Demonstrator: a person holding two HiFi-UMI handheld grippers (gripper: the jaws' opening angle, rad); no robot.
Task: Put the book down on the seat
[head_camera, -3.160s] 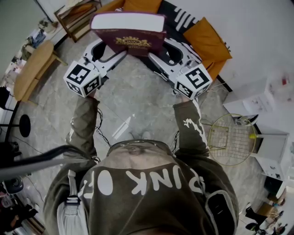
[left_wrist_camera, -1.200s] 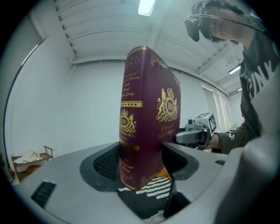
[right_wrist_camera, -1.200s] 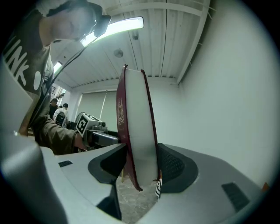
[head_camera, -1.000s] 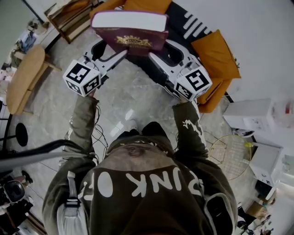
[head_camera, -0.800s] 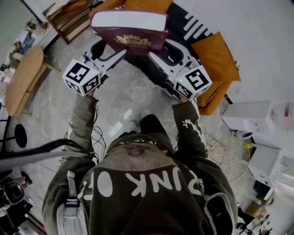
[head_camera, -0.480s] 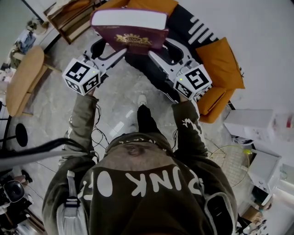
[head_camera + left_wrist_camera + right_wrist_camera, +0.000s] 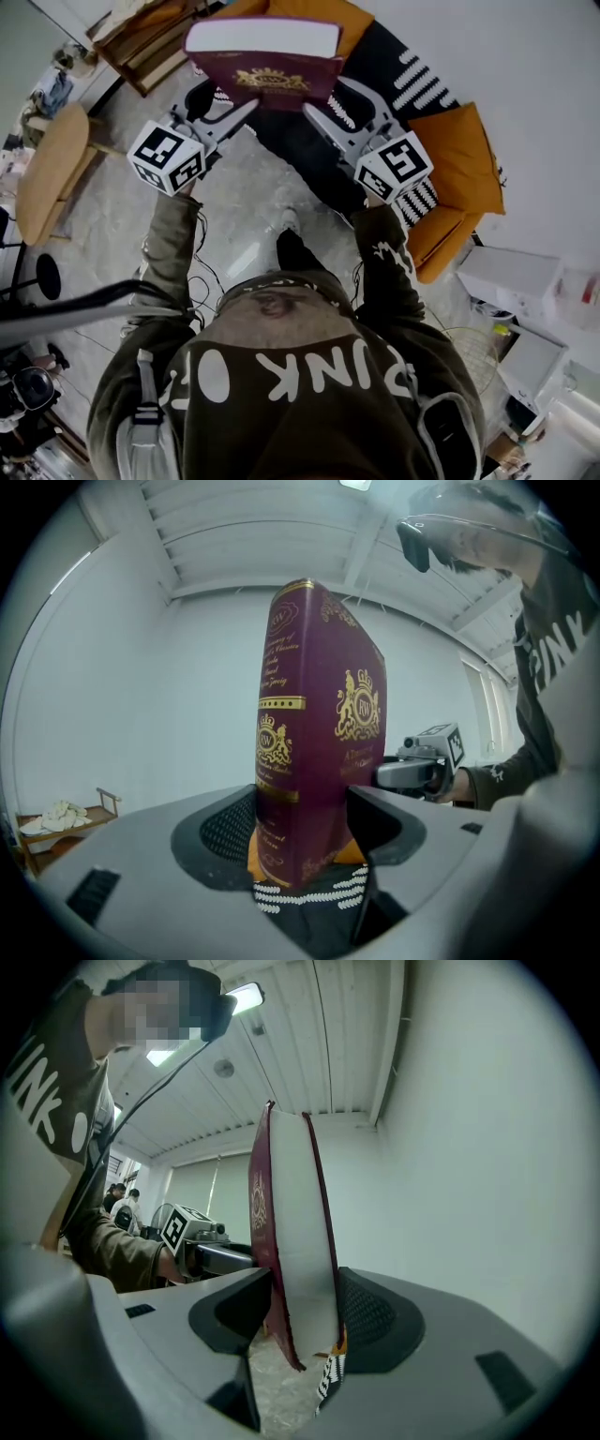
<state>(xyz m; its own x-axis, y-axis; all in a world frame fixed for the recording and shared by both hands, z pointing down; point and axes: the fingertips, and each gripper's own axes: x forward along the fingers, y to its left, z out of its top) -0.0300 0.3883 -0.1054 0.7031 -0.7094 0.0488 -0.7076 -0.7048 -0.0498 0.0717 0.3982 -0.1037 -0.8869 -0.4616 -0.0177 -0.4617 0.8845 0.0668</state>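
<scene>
Held upright in the air at 12 o'clock of the head view: a maroon book [image 7: 262,67], gilt-crested front cover turned toward the wearer and white page block facing up. Clamped at the lower spine corner from 9 o'clock by the left gripper [image 7: 221,105], closed down to the book's thickness, one pad against each cover (spine lettering squarely toward that gripper's camera). Pinched at the opposite lower corner from 3 o'clock by the right gripper [image 7: 339,105], likewise narrowed onto the volume, with the pale fore-edge framed between its pads. Raised clear of the orange seat [image 7: 469,159], which sweeps from 12 round to 4 o'clock behind and below the book, and clear too of the black throw [image 7: 380,58] with white stripes draped across the cushions. Glimpsed under the book's bottom edge in the left gripper view: orange fabric and the striped throw. Below the grippers, pale marble floor [image 7: 234,202] and one light shoe [image 7: 289,222] near centre. At 9 o'clock, well apart from the seat, a wooden table [image 7: 45,173].
</scene>
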